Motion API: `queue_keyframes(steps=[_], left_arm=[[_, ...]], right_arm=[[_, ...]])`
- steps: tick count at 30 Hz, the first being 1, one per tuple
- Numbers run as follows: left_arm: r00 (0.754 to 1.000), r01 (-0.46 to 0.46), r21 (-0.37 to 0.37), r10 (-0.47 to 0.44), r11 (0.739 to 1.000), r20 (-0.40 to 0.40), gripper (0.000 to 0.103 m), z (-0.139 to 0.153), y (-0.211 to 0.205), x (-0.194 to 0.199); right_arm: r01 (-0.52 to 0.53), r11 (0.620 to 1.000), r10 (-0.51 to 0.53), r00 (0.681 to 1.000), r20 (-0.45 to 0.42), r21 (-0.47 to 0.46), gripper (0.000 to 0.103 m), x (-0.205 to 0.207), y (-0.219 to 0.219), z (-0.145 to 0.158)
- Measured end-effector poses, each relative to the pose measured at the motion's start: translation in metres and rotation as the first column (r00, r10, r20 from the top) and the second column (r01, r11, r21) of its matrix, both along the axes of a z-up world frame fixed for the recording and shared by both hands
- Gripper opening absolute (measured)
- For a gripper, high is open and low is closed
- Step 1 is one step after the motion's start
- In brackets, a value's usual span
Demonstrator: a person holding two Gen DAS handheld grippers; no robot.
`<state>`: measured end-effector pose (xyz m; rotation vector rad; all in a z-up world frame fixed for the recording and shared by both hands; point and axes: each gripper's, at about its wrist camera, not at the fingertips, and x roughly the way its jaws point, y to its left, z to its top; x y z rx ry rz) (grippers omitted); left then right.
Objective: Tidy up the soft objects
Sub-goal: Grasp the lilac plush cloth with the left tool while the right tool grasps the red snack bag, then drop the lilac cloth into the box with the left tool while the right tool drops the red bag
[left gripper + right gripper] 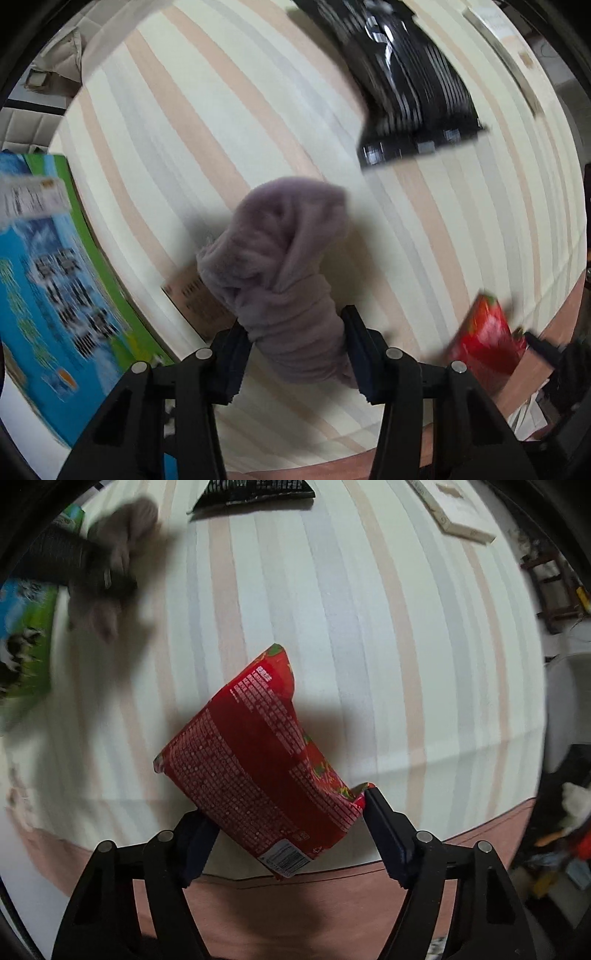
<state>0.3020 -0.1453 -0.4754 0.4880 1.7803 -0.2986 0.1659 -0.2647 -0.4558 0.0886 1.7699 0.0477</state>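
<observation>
Two items were in transit above the striped sheet: the left gripper clenched the towel, the right gripper clasped the red pack, and the next move apparently called for placing each down.

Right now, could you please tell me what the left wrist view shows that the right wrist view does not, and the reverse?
Only the left wrist view shows the brown cardboard box behind the cloth, and the left gripper seen closed on the purple cloth.

Only the right wrist view shows the white printed text on the red packet, its barcode label, and the right gripper clamping it.

Both show the striped bed sheet, the black package, the cloth and the red packet.
</observation>
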Motion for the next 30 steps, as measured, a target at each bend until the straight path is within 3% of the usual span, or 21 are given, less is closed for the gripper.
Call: queue_keyframes(steps=[3,6,8,10,14,17,22,30], left_arm=[[1.000,-0.022,-0.016,0.022,1.000,0.006,0.047,-0.002,0.005,-0.007],[0.999,-0.054,-0.029,0.054,0.998,-0.010,0.051,-0.003,0.021,-0.006],[0.998,-0.055,-0.013,0.055,0.998,-0.001,0.066,-0.006,0.030,-0.004],[0.998,-0.062,-0.005,0.062,0.998,0.004,0.075,-0.008,0.046,0.006],[0.997,-0.079,-0.025,0.078,0.997,-0.009,0.077,-0.011,0.064,0.020],[0.996,-0.086,-0.037,0.085,0.996,-0.006,0.065,-0.003,0.058,0.020],[0.998,-0.057,-0.040,0.058,0.998,0.011,0.039,0.013,0.036,0.010],[0.997,-0.071,-0.041,0.072,0.997,0.039,0.037,0.020,0.022,-0.013]], right_arm=[[-0.150,0.986,0.152,0.988,0.030,-0.076,0.093,0.000,0.002,0.009],[-0.291,0.944,0.300,0.953,0.042,-0.154,0.093,0.000,0.015,0.011],[-0.350,0.923,0.360,0.932,0.039,-0.163,0.093,0.000,0.026,0.010],[-0.379,0.912,0.386,0.922,0.020,-0.160,0.093,0.001,0.030,0.002],[-0.311,0.941,0.315,0.949,0.008,-0.136,0.091,0.004,0.026,-0.004],[-0.231,0.969,0.233,0.972,0.011,-0.085,0.082,0.006,0.011,-0.002],[-0.220,0.972,0.222,0.975,0.017,-0.086,0.070,0.010,-0.003,0.008],[-0.201,0.973,0.206,0.978,0.032,-0.117,0.053,0.001,0.019,0.003]])
